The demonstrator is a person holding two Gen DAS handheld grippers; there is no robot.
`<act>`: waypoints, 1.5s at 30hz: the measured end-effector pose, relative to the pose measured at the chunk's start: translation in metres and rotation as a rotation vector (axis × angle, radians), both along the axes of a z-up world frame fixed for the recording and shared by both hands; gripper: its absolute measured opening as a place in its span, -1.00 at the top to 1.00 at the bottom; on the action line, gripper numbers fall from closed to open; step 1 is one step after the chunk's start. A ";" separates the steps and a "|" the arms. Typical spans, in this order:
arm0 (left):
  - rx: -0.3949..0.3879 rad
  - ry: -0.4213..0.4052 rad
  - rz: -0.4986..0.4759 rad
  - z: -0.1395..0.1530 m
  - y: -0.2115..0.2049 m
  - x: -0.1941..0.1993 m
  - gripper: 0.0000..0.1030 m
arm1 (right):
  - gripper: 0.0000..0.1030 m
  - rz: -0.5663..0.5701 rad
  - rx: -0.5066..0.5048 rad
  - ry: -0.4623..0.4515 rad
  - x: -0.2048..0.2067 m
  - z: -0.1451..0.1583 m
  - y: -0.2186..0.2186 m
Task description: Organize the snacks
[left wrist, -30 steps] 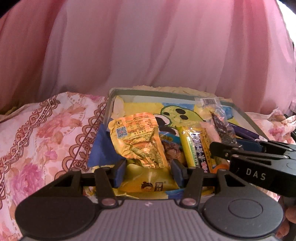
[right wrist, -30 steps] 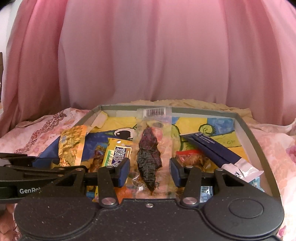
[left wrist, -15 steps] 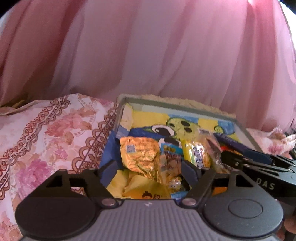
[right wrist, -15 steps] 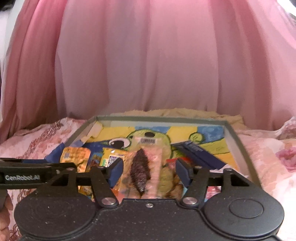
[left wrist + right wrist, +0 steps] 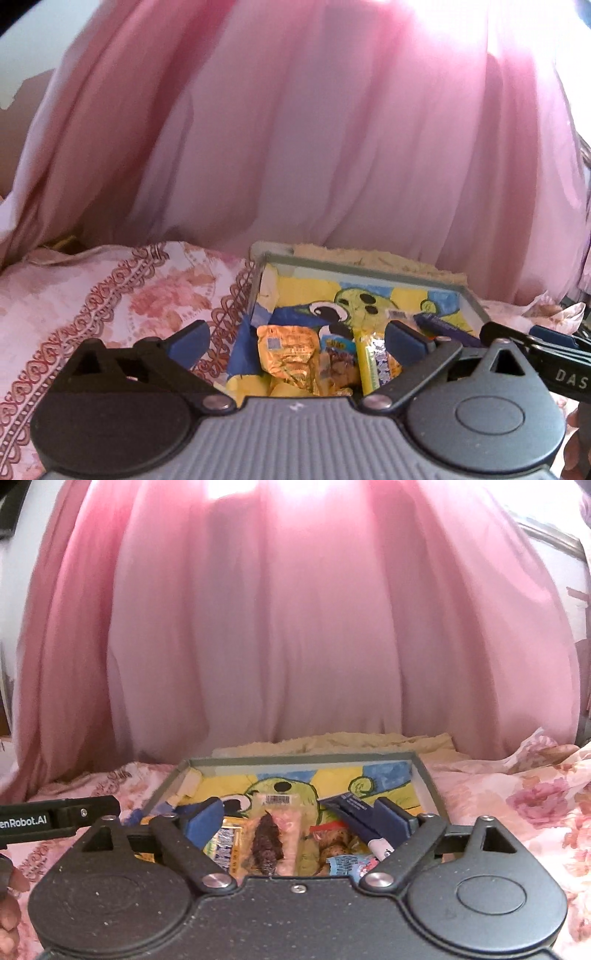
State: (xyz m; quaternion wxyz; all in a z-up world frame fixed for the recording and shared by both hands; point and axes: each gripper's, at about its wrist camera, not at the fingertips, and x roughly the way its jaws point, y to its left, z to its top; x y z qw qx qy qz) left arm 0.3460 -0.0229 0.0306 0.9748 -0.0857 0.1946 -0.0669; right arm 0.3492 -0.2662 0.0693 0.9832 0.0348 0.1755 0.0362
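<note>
A shallow grey box [image 5: 369, 264] [image 5: 424, 775] with a yellow and blue cartoon liner lies on the floral bedspread and holds the snacks. An orange foil packet [image 5: 291, 354] lies at its left, beside a yellow-green bar [image 5: 373, 365] [image 5: 225, 845]. A clear packet with a dark dried snack [image 5: 267, 840] lies in the middle, a dark blue stick pack [image 5: 356, 810] at the right. My left gripper [image 5: 297, 339] is open above the box's near left part. My right gripper [image 5: 297, 821] is open above the near middle. Neither holds anything.
A pink curtain [image 5: 295, 627] hangs close behind the box. The floral bedspread [image 5: 110, 295] [image 5: 517, 805] spreads out on both sides. A beige cloth [image 5: 332, 742] lies behind the box. Each gripper's side shows in the other's view.
Both grippers let go of their packets, the left the orange foil packet and the right the dried snack, opened wide and drew back and up from the box.
</note>
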 end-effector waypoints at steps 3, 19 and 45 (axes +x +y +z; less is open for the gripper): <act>-0.015 -0.031 0.014 0.006 0.003 -0.014 -0.99 | -0.87 0.000 0.012 -0.017 -0.015 0.007 -0.002; 0.007 -0.106 0.029 0.027 -0.008 -0.078 -0.99 | -0.98 0.001 0.010 -0.123 -0.093 0.033 -0.009; 0.037 -0.164 0.048 0.035 -0.027 -0.155 -0.99 | -0.99 -0.020 0.012 -0.187 -0.183 0.021 -0.024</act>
